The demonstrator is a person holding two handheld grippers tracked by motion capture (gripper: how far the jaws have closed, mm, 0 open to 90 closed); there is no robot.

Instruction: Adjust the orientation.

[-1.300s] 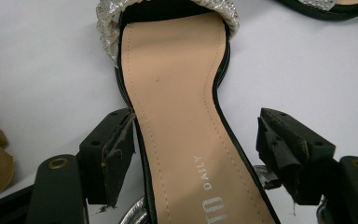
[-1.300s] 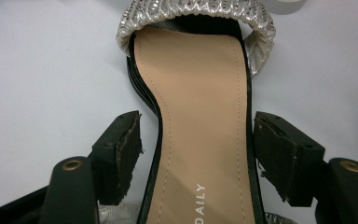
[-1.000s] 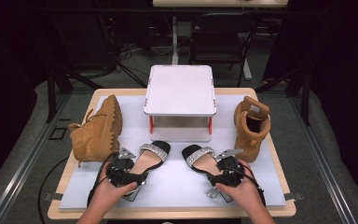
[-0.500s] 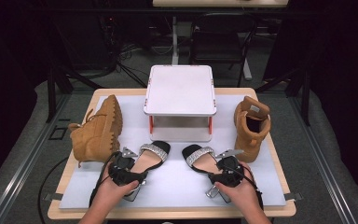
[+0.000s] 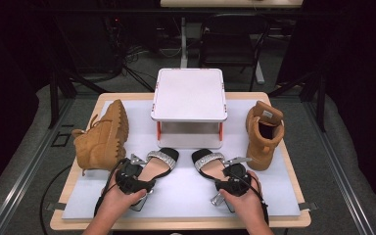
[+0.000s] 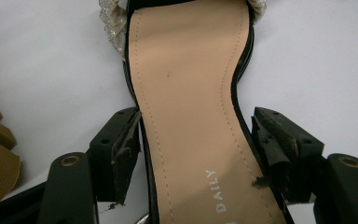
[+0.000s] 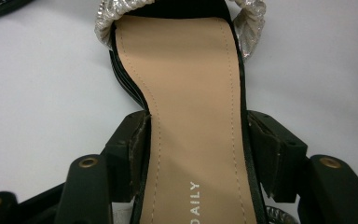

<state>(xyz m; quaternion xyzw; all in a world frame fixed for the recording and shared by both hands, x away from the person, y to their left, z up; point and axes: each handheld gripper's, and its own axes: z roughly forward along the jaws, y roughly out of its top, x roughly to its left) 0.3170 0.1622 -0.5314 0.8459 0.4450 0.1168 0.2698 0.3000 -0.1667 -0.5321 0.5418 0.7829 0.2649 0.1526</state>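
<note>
Two black sandals with silver toe straps lie on the white mat, toes pointing away from me. My left gripper (image 5: 143, 171) (image 6: 196, 126) straddles the left sandal (image 5: 160, 163) (image 6: 186, 93) at mid-sole. One pad touches its edge and a thin gap shows at the other, so it stands open. My right gripper (image 5: 226, 170) (image 7: 198, 126) holds the right sandal (image 5: 208, 161) (image 7: 191, 93). Its jaws have just been closing, and both pads now press on the sole's edges.
A tan boot (image 5: 103, 139) lies on its side at the left, and its mate (image 5: 264, 132) stands upright at the right. A white raised stand (image 5: 188, 95) sits behind the sandals. The white mat (image 5: 186, 196) runs close to the table's front edge.
</note>
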